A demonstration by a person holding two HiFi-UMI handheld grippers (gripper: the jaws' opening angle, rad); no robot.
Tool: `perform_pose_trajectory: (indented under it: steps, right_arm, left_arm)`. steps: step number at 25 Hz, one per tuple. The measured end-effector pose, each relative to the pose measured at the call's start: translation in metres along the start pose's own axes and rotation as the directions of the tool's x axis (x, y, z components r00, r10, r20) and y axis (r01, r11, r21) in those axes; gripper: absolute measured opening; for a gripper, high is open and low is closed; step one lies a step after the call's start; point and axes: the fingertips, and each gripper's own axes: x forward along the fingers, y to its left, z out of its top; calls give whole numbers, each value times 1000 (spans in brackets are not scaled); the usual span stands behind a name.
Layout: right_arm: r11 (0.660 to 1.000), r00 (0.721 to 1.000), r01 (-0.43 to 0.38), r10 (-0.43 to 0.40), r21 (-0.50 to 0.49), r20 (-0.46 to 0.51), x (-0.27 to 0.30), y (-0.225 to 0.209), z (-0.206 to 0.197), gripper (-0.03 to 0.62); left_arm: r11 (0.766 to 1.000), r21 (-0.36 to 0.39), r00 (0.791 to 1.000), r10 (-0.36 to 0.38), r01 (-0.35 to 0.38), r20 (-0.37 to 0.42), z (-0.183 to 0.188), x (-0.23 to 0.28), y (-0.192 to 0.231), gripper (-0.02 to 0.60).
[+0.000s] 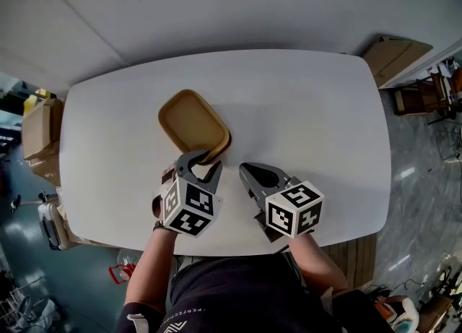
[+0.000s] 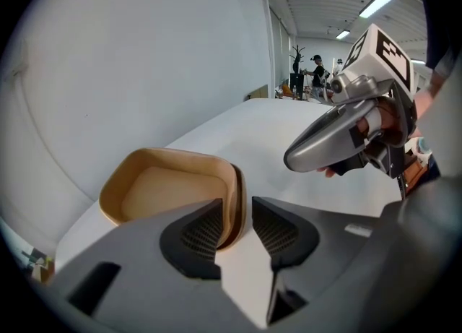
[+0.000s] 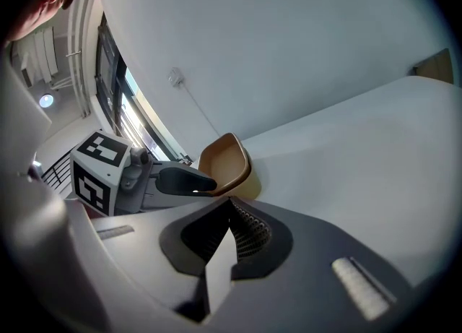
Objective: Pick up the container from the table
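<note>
The tan container (image 1: 192, 122) lies on the white table (image 1: 310, 100) and is not lifted yet. Your left gripper (image 2: 237, 212) has its jaws released, one inside the container's near wall and one outside, and the pads do not press on it. Your right gripper (image 3: 231, 212) is clenched on nothing, just beside. I judge that closing on the wall and lifting are left.

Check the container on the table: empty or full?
Empty. The left gripper view looks into the container and shows only its bare tan floor; the head view shows nothing inside either.
</note>
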Motion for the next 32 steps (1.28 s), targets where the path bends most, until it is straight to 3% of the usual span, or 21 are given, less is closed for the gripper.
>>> perform_pose_trajectory:
  steps: [10, 15, 32]
  right_arm:
    - [999, 998, -42, 43, 26, -39, 15, -6, -7, 0]
    - [998, 998, -42, 43, 36, -45, 16, -7, -9, 0]
    - [1000, 1000, 18, -17, 20, -13, 6, -2, -10, 0]
  left_arm:
    - [992, 123, 992, -9, 25, -129, -13, 13, -2, 130]
    - [977, 211, 982, 38, 2, -185, -24, 20, 1, 106]
    - [975, 224, 995, 27, -4, -99, -16, 16, 5, 28]
